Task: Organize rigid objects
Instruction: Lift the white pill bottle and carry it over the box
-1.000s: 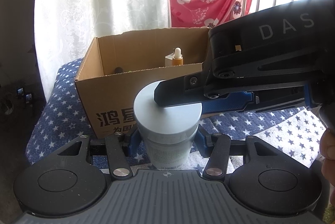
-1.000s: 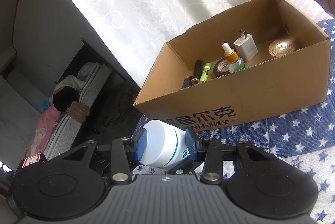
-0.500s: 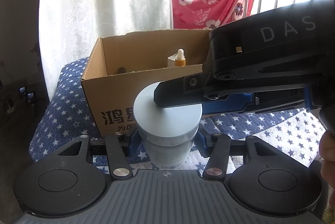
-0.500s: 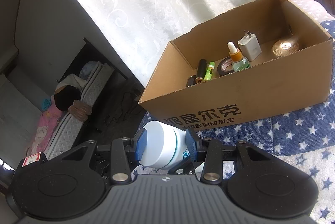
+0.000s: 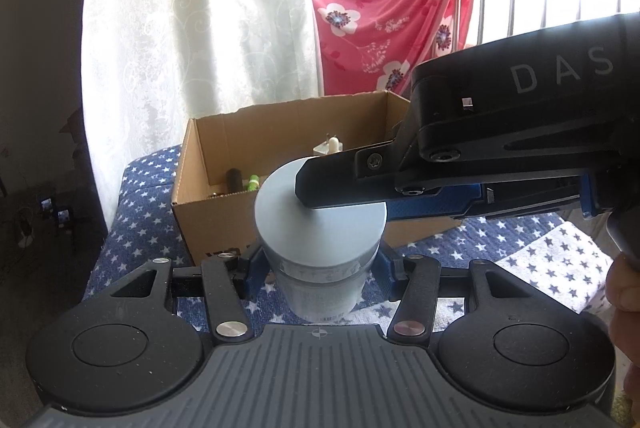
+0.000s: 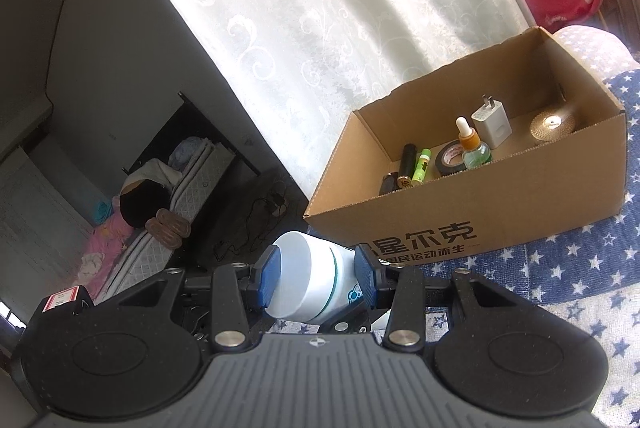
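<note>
Both the left gripper (image 5: 320, 264) and right gripper (image 6: 318, 278) are clamped on the white jar (image 6: 308, 284); next, carry it into the cardboard box (image 6: 500, 204), likely releasing one grip first

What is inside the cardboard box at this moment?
Inside the cardboard box: dropper bottle, white charger, tape roll, black and green batteries, a round disc. The near wall hides the front floor.

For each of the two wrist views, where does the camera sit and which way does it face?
Left wrist: rides the left hand-held gripper, facing the brown cardboard box and window; the right hand-held gripper and a thumb show.
Right wrist: rides the right hand-held gripper, tilted, looking down into the box; only its own fingers show.
Shared: both see the white round jar, gripped by both, and the box.
</note>
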`<state>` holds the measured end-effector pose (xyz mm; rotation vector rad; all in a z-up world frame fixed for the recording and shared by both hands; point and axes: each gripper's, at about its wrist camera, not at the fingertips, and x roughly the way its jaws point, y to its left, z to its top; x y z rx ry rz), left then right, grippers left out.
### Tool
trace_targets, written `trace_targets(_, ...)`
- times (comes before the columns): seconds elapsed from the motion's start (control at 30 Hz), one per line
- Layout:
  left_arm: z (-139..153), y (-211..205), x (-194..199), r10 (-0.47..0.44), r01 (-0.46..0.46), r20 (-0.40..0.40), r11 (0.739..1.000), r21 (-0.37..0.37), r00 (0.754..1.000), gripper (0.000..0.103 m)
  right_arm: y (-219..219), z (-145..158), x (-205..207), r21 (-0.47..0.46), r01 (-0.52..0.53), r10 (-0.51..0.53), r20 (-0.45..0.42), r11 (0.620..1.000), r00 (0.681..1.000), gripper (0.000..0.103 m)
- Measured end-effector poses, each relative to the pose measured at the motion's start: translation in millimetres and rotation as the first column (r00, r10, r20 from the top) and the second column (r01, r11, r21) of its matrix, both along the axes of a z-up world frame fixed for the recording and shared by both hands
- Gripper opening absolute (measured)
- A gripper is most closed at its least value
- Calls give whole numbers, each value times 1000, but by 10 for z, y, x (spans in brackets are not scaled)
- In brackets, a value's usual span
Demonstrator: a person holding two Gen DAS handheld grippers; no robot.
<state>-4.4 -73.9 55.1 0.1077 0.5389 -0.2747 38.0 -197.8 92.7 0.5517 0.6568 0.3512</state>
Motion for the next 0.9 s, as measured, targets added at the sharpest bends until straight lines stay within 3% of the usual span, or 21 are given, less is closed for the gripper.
trace_targets(0.27,409,-160,154,-22,19,82,999,28,996,53,-139,427,39,-29,-7,10,114,1000,993,45)
trace_targets(0.53,752,-421,546,-87,84,123,996,31,989,53,-424,787,223,-62,38,-25,194,997,981,45)
trace_targets(0.7,828,-618,958,-131,130,69,991,17,989,53,-703,839,492,-69,80,-65,196,994,979,45)
trace_targets(0.9,603,-894,1408,-148,149,-22,988,44,989,53,-1073,603,864,-30,102,-98,118,994,988,45)
